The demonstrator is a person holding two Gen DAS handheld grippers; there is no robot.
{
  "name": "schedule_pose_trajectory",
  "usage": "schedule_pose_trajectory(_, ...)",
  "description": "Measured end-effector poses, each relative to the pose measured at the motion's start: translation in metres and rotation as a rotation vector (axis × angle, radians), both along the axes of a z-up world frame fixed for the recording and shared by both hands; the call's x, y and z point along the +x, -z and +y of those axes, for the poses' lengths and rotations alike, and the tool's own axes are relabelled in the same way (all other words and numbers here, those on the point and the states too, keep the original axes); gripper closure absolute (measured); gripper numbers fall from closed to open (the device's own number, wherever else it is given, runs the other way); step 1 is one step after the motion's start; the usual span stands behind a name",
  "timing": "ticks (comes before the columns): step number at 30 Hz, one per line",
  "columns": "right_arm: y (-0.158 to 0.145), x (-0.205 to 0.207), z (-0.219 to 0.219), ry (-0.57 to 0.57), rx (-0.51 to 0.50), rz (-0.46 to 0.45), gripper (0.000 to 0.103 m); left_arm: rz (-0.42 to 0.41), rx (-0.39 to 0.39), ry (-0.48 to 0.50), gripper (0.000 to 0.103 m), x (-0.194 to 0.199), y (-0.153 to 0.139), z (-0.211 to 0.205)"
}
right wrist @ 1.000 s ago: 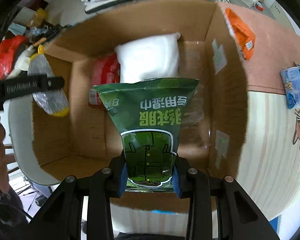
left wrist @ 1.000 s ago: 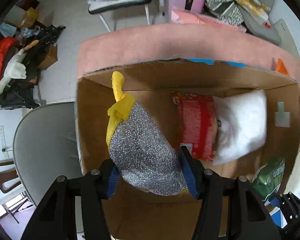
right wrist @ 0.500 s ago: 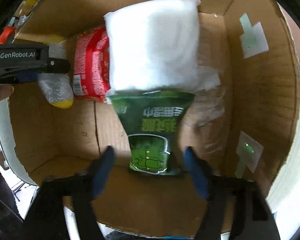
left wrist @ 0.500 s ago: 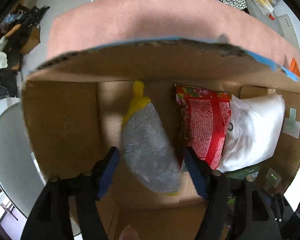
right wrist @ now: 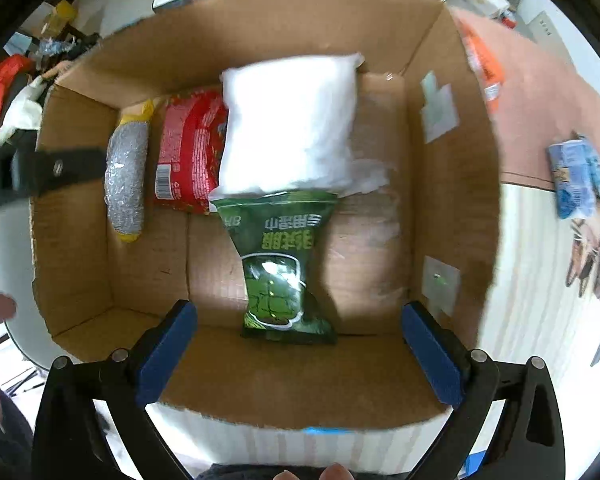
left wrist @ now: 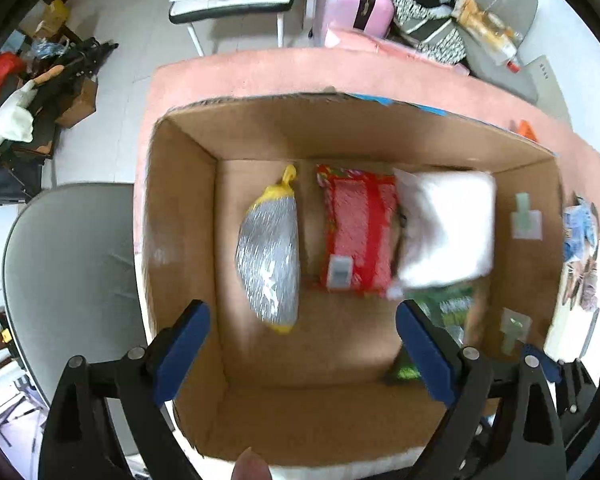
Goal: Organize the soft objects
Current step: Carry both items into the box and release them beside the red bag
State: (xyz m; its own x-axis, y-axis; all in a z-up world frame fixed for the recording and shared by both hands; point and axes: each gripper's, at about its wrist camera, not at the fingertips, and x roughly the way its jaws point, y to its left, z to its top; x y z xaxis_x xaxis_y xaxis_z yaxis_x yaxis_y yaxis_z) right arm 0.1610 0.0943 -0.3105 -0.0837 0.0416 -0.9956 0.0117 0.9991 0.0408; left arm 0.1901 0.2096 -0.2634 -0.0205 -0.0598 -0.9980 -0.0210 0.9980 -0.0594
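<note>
Four soft items lie on the floor of the cardboard box (right wrist: 448, 168): the silver mesh pouch with yellow ends (left wrist: 270, 258) nearest the left wall, the red packet (left wrist: 358, 232) just beside it, the white pillow-like pack (right wrist: 290, 128) overlapping the red packet's right edge, and the green packet (right wrist: 280, 268) in front of the white pack, its top edge tucked under or against it — which of the two cannot be told. All four lie flat; none is gripped. Left hand-held gripper (left wrist: 300, 350): blue fingers spread wide, empty, above the near-left part of the box. Right hand-held gripper (right wrist: 298, 354): fingers likewise wide apart, empty, above the near wall with the green packet between and beyond them, not touching. Judgement — the packing is well along but not finished. Outside the box on the surface (right wrist: 540, 264), to the right, remain an orange packet (right wrist: 482, 64) on the pink cloth (right wrist: 540, 100), just beside the box's right wall, a blue-and-white pack (right wrist: 576, 180) and some small, blurred items near the edge of the right view. The right half of the box floor looks free for them. Motion blur limits detail on labels.
</note>
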Motion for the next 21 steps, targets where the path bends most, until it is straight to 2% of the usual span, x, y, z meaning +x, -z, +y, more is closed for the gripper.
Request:
schedule_pose_trajectory(6,-0.041,-0.023,-0.011,-0.014,-0.013,-0.104,0.0,-0.094,-0.009,-0.018,0.007,-0.037,-0.035,0.008)
schedule_pose_trajectory(8,-0.056,-0.032,-0.014,-0.016,-0.009,-0.14,0.0,-0.133,-0.006,-0.016,0.0,-0.046,-0.048,0.006)
schedule_pose_trajectory(11,-0.081,-0.047,-0.019,-0.023,-0.014,-0.199,0.0,-0.187,-0.01,-0.032,0.0,-0.061,-0.069,0.001)
schedule_pose_trajectory(16,-0.112,-0.066,-0.023,-0.035,0.014,-0.239,0.0,-0.25,-0.004,-0.056,0.0,-0.088,-0.099,-0.001)
schedule_pose_trajectory(21,-0.139,-0.082,-0.026,-0.047,0.045,-0.274,0.0,-0.272,0.022,-0.061,0.0,-0.106,-0.114,-0.006)
